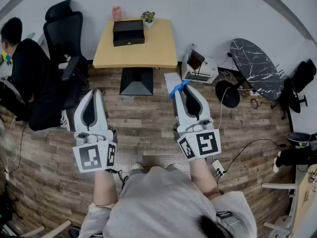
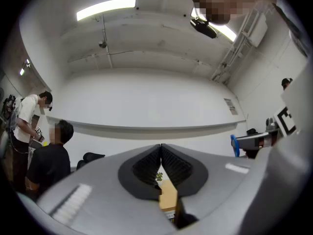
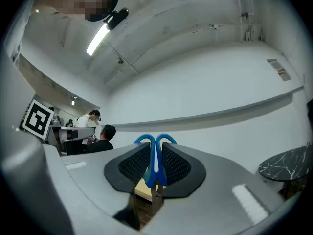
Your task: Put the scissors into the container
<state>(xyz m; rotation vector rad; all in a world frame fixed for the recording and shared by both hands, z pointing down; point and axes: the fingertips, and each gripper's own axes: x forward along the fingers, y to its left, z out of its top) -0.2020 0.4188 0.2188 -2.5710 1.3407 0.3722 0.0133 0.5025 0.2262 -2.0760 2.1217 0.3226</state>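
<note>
Right gripper view, ribbed tongs (image 3: 155, 153) pinching blue-looped scissors (image 3: 155, 174)

Light wooden table (image 1: 148, 48) at the far side, with a small potted plant (image 1: 147, 18) and a pink object (image 1: 117, 13) at its back edge. Black office chair (image 1: 64, 29) just left of it; a person in black (image 1: 28, 73) sits beside the chair. Round black marble table (image 1: 255, 66) to the right, well apart. White power strip (image 1: 218, 168) and cables on the plank floor (image 1: 143, 128). Left gripper view — a second person in a white shirt (image 2: 25, 124) stands under a ceiling strip light (image 2: 106, 8).
</note>
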